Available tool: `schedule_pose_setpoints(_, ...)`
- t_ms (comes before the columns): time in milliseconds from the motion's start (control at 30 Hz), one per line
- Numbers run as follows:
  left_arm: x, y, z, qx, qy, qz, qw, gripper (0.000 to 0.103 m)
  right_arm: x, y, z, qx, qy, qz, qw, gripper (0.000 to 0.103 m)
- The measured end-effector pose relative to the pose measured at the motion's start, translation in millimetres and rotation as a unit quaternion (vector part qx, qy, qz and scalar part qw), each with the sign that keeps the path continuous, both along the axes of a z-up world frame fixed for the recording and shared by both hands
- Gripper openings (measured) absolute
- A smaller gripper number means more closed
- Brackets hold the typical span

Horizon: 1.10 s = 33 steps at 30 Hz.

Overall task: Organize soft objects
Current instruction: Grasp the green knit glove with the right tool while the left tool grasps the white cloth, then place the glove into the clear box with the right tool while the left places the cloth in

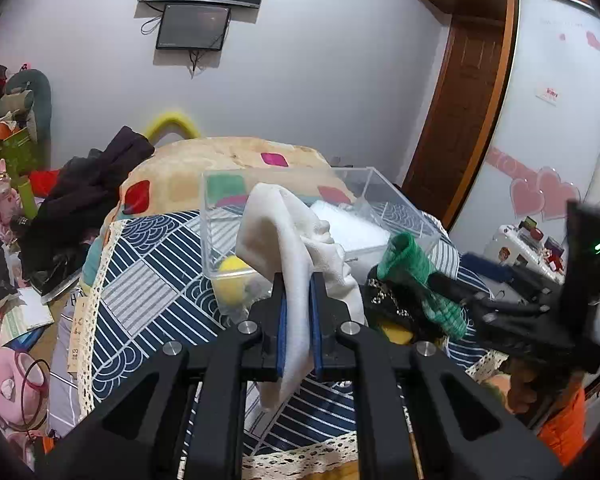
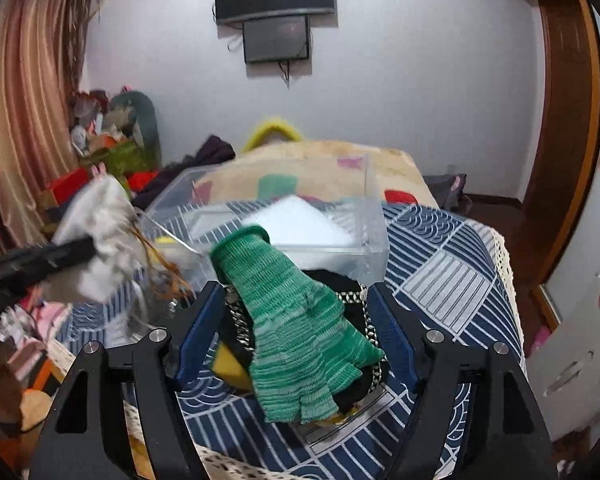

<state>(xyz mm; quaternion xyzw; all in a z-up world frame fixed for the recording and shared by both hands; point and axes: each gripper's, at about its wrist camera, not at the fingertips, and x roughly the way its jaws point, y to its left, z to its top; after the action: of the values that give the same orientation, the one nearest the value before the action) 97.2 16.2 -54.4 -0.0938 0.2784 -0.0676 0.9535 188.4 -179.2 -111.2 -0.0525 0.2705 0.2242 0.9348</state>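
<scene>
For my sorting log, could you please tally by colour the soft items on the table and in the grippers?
White: 2, cloth in the left gripper; foam pad in the clear box
Green: 1, glove
Black: 1, fabric piece
Yellow: 2, sponge; ball
Total: 6

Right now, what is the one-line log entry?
left gripper: shut on white cloth | right gripper: open around green glove | clear box: behind

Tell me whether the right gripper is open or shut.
Open: the right gripper has its blue pads spread wide on either side of the green glove, not pinching it.
</scene>
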Motion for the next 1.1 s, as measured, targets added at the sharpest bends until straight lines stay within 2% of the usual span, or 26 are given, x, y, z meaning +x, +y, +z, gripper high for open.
schedule_pose_setpoints(33,-0.4,1.9,2.0,-0.002,-0.004,0.002,1.0,0.009,3.9,1.4,-3.3,-0.005,0.007,-0.003,1.0,0.067)
schedule_pose_setpoints(67,-1.7,2.7,3.9,-0.003,-0.007,0.003,1.0,0.009,7.1,2.9,-6.8,-0.007,0.016,-0.004,1.0,0.056)
schedule_pose_setpoints(100,-1.7,4.2,6.4,-0.004,-0.011,0.005,0.9999,0.009,10.9,2.3,-12.4,-0.009,0.028,-0.005,1.0,0.039)
schedule_pose_setpoints(167,-1.9,7.7,11.2,-0.005,-0.019,0.009,0.9998,0.009,16.4,1.5,-19.0,-0.01,0.049,0.0,0.999,0.018)
schedule_pose_setpoints(267,-1.2,12.1,19.2,-0.005,-0.033,0.016,0.9993,0.009,17.3,-2.7,-18.2,0.003,0.057,0.003,0.998,0.013)
schedule_pose_setpoints(500,13.7,22.9,36.7,-0.004,-0.057,0.029,0.998,0.009,2.6,-16.4,12.5,0.031,0.013,-0.004,0.999,0.013)
schedule_pose_setpoints(700,33.7,23.4,45.8,0.005,-0.071,0.043,0.9966,0.009,12.8,-11.8,40.1,0.044,-0.021,-0.007,0.999,0.013)
schedule_pose_setpoints(900,59.5,22.1,36.0,0.017,-0.06,0.052,0.9967,0.009,29.2,9.3,57.5,0.042,-0.053,0.003,0.998,0.013)
schedule_pose_setpoints(1100,87.7,22.0,15.1,0.018,-0.024,0.044,0.9986,0.009,51.0,32.5,53.2,0.039,-0.043,0.015,0.998,0.013)
